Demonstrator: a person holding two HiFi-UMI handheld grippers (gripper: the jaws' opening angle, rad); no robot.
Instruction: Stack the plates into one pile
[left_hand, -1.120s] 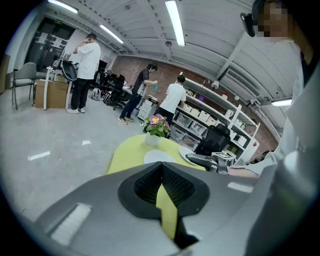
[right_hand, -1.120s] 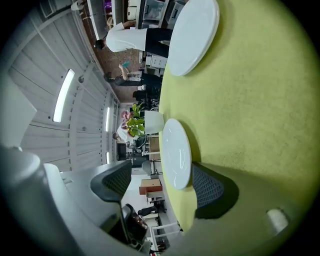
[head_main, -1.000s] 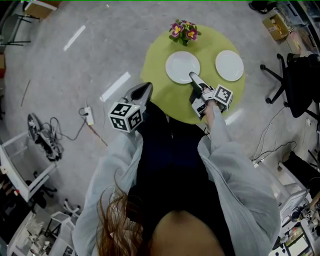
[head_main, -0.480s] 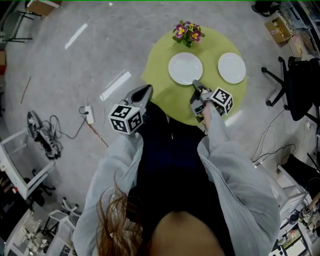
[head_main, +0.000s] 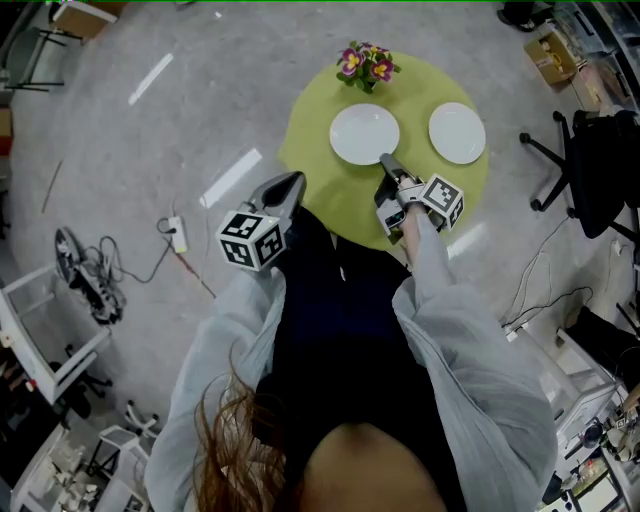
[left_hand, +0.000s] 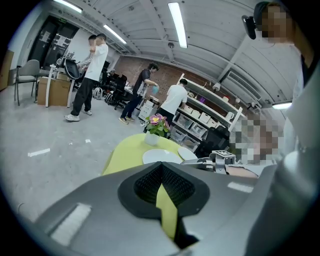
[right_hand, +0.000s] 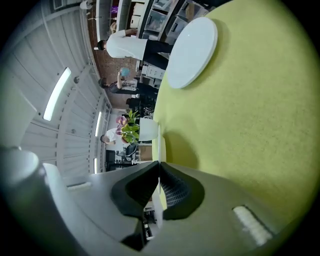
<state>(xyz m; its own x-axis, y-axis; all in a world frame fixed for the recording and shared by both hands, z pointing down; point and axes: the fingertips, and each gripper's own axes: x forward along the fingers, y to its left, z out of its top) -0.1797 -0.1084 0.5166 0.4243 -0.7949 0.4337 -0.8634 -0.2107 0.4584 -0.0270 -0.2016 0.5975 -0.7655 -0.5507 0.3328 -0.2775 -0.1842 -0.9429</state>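
White plate (head_main: 364, 133) lies left-centre on the round yellow-green table (head_main: 320, 195). Its near rim is clamped in the right claw (head_main: 385, 160), whose jaws are closed on the thin edge. The 2nd plate (head_main: 457, 132) lies flat to its right, apart from it, 0 stacked. Potted flowers (head_main: 366, 62) stand at the table's far edge. Left claw (head_main: 292, 178) has its jaws together, nothing between them, and hangs off the table's near-left edge over the floor (head_main: 120, 150).
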